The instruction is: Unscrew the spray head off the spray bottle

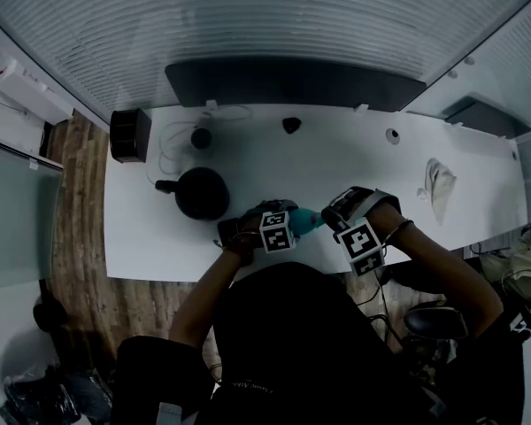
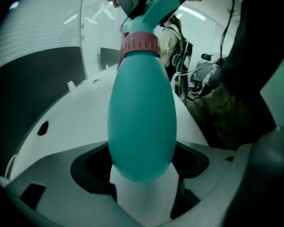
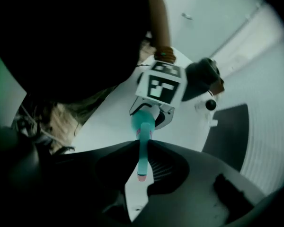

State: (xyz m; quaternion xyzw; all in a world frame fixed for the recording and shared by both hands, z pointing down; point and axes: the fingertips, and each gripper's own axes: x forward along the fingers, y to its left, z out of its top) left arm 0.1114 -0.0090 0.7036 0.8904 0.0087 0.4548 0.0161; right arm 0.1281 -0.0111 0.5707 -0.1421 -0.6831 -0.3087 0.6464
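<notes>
Teal plastic fills both gripper views. We find the teal egg-shaped plastic spray bottle (image 2: 142,122) held in the air over the near edge of the white table (image 1: 159,237), close in front of the person's body. The left gripper (image 2: 144,176) has its jaws closed on the bottle's rounded lower end, one at each side. The right gripper (image 3: 141,148) has its jaws drawn close together, pinching the narrow teal spray head (image 3: 142,162) that runs between them.

Progress: we judge the task begun but not finished. In the left gripper view the pink ribbed collar (image 2: 140,44) sits flush on the bottle's neck with the head above it, and no gap or bare thread shows. Both grips needed for twisting are in place. The unscrewing itself and the lifting away of the head remain. We cannot tell whether any turns are done.

Clearance: the grippers face each other with the bottle between them, so we judge that the wrists, not the furniture, limit rotation. The black round vessel (image 1: 202,193) stands near the left gripper, on its far left side. The crumpled pale cloth (image 1: 438,189) lies well apart at right. The table's near edge runs beneath the hands, so a loosened head could drop off the table.
</notes>
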